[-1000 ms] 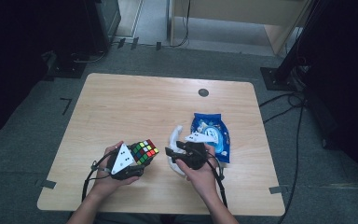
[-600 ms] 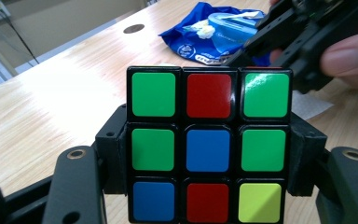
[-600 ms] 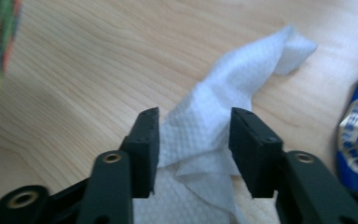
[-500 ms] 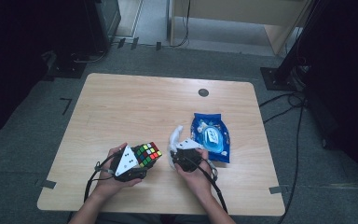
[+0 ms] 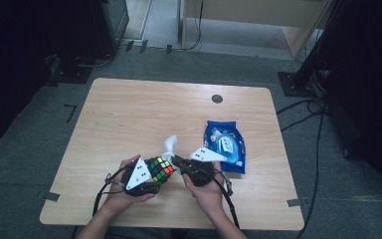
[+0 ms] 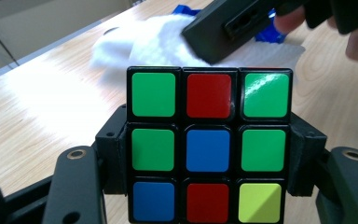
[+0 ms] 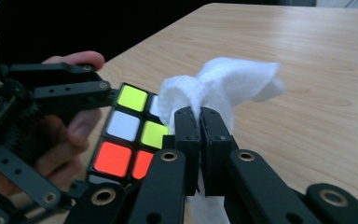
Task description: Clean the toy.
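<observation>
From above, my left gripper (image 5: pixel 151 175) clamps the multicoloured plastic puzzle cube (image 5: pixel 161 168) over the near edge of the wooden table (image 5: pixel 144 114), and the crumpled white wipe (image 5: pixel 170 144) has come closer since a second ago. My left gripper view shows its fingers (image 6: pixel 114 156) squeezing the cube's sides, presumably steadying it for cleaning. In my right gripper view, the right gripper (image 7: pixel 199 135) pinches the wipe just beside the cube's top.

You're sitting in a lab or recording room, not a home. Your wooden table (image 5: pixel 129 114) stands alone on grey carpet (image 5: pixel 40 124), with tape marks (image 5: pixel 69 110) stuck to the floor around it. Black cables (image 5: pixel 318 129) run across the carpet at the right, toward a black stand base (image 5: pixel 296 84). Dark equipment (image 5: pixel 94 25) sits at the back left and a pale wood cabinet (image 5: pixel 248 20) at the back. The lighting is dim.
</observation>
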Available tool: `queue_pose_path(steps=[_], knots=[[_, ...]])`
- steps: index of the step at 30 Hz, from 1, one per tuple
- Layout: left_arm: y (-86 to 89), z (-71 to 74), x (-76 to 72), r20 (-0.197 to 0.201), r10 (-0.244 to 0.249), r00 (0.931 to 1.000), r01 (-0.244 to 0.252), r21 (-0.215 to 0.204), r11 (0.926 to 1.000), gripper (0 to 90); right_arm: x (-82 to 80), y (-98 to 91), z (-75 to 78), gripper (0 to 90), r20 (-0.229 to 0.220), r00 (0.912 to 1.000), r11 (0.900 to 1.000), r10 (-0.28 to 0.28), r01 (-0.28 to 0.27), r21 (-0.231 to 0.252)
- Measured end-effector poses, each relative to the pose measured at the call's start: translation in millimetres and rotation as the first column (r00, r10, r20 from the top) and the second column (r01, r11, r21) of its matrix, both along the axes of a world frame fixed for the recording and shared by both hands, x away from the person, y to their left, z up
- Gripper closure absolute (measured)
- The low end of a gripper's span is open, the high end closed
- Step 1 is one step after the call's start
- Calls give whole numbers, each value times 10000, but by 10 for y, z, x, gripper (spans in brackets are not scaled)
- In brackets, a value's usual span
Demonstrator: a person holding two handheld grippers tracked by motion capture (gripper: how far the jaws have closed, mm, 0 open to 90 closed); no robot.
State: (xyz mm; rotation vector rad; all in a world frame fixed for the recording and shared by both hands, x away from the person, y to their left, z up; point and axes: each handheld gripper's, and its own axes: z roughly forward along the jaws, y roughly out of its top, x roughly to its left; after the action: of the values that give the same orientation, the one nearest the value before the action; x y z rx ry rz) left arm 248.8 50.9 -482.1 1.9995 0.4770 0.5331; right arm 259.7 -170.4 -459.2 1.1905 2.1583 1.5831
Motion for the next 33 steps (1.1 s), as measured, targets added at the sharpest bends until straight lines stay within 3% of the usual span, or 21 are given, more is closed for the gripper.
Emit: queue_pose_path(steps=[7, 16, 20, 24, 28, 33], knots=[[3, 16, -21, 38, -296, 9996, 297, -277, 9992, 340, 29, -45, 14, 888, -596, 9980, 9930, 228, -158, 1166], [-16, 23, -41, 110, -441, 9990, 444, -288, 9986, 340, 23, -35, 17, 889, -660, 9976, 9923, 187, -104, 1236], [-14, 21, -34, 120, -350, 9993, 353, -257, 9990, 340, -48, 32, 110, 888, -354, 9963, 9869, 783, -724, 1443], [16, 31, -20, 140, -206, 9997, 209, -238, 9995, 340, -109, 94, 183, 889, -114, 9942, 9865, 1073, -1050, 1257], [122, 74, 24, 121, 113, 9999, -107, -490, 9987, 340, -126, 96, 197, 888, -115, 9926, 9848, 1212, -1188, 1269], [208, 114, 51, 83, 309, 9995, -301, -778, 9965, 340, -95, 62, 163, 887, -248, 9947, 9888, 996, -962, 1145]])
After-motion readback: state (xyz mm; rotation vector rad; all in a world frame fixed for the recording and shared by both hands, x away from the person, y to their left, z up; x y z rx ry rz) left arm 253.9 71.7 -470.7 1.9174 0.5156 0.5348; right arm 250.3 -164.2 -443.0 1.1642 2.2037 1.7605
